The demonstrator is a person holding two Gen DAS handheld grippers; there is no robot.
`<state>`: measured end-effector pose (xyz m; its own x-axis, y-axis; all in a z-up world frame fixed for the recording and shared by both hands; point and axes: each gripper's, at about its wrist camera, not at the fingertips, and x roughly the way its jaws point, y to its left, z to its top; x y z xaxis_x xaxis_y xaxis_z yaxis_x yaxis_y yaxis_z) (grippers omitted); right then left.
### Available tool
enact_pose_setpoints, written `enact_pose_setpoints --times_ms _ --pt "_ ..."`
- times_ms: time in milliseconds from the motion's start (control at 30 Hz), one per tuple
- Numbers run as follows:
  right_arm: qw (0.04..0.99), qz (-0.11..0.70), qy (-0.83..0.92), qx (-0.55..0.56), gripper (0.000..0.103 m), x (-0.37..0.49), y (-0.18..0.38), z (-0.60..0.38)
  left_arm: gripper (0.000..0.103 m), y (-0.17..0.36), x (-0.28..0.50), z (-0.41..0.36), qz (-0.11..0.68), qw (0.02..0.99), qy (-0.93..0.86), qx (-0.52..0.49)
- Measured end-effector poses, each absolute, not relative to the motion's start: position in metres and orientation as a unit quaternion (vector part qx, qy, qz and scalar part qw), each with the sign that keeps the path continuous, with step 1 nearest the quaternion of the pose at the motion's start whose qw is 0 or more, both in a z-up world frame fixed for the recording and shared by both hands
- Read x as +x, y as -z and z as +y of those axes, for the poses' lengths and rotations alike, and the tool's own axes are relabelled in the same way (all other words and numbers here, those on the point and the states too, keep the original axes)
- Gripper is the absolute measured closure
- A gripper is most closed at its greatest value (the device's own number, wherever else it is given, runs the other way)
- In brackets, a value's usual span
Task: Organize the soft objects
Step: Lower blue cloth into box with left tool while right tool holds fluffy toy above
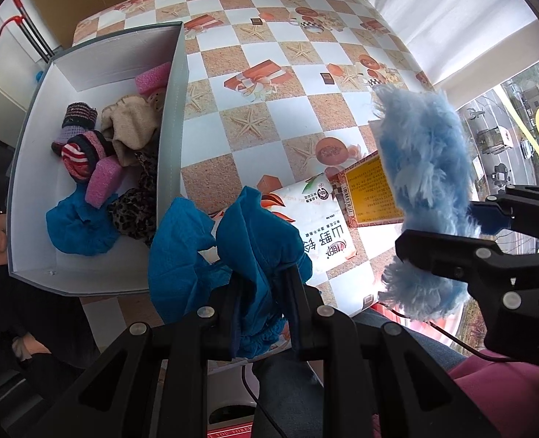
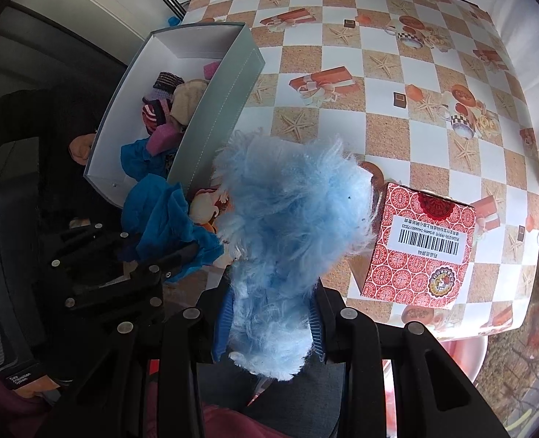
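The left gripper (image 1: 260, 292) is clamped on a blue cloth (image 1: 229, 252) beside the box (image 1: 171, 116) of soft things. The right gripper (image 2: 269, 323) pinches a fluffy light-blue duster (image 2: 291, 219). Nearby, a white packet (image 1: 313, 215) reads "山野" and a red carton (image 2: 419, 248) shows a barcode.

Tablecloth (image 1: 269, 84) is checked white and sandy orange with starfish. Box (image 1: 171, 109) is grey outside, white inside. Cloth (image 1: 255, 233) is deep blue; fluff (image 2: 291, 219) pale blue; carton (image 2: 419, 252) red-patterned.
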<state>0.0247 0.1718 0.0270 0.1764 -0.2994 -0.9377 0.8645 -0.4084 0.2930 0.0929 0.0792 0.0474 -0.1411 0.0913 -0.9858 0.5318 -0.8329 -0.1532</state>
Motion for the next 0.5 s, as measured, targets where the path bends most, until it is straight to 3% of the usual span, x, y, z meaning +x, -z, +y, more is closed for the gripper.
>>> enact_pose_setpoints --times_ms 500 --pt "0.498 0.249 0.591 0.584 0.067 0.029 -0.034 0.154 0.08 -0.054 0.101 0.062 0.265 0.181 0.719 0.617"
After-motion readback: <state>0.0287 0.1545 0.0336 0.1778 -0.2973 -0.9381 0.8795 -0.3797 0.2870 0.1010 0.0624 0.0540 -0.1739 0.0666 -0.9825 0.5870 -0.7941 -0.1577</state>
